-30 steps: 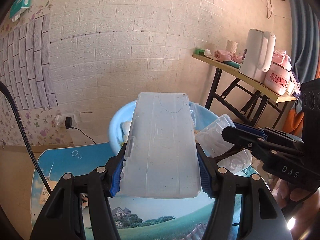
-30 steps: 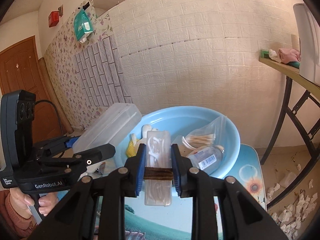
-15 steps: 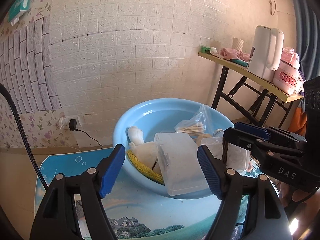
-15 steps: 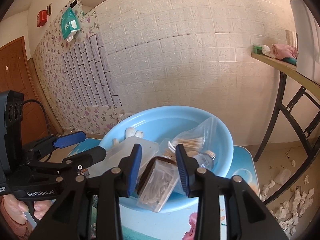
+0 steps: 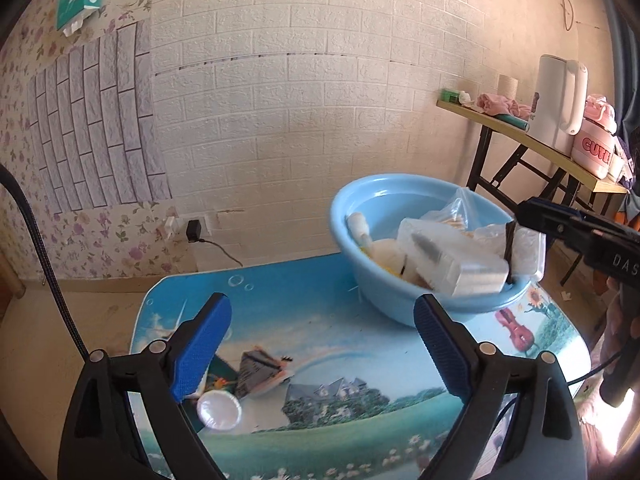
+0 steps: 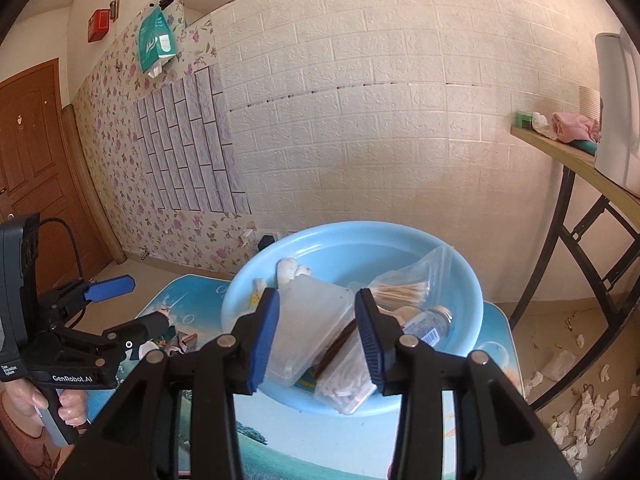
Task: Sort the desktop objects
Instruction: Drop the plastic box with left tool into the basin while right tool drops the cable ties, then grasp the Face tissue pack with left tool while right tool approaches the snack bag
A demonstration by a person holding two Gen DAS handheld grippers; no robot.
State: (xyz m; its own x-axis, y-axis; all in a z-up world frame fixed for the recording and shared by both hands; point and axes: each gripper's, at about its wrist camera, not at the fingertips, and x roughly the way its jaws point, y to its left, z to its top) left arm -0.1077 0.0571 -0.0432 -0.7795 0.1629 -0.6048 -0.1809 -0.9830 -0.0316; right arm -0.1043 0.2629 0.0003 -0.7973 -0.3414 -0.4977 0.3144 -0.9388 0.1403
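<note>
Left tongs [image 5: 322, 344] spread wide over the desk [image 5: 360, 360], nothing between the ribbed blue pads [image 5: 200, 344]. Black arms cut off at the bottom edge. Below the left pad, half hidden: a round white lid-like disc [image 5: 219, 410] and a crumpled printed wrapper [image 5: 260, 372], too blurred to read. Glossy landscape print on the desk, its near edge out of frame.

Right tongs [image 6: 316, 336] gaping too, gripping nothing, hanging just above the near rim of the round pale-blue plastic basin [image 6: 460, 280]. Between the pads, lying in the basin: a frosted clear rectangular box [image 6: 308, 332] tilted against the rim, and beside it a smaller clear case [image 6: 348, 376] of pale pieces with a dark band across it, poking over the edge. Contents hard to make out. Behind them a crinkly clear bag of cotton swabs [image 6: 404, 290], a small bottle [image 6: 430, 326] with a metal cap and barcode label, something white and soft [image 6: 288, 270], mostly buried.

From the left camera, same basin heaped at the desk's far right corner, right tongs partly cut off at the frame edge.

Further out, textured white brick wall [image 5: 320, 80], a wooden folding table [image 5: 532, 144] carrying a white kettle [image 5: 560, 96].
</note>
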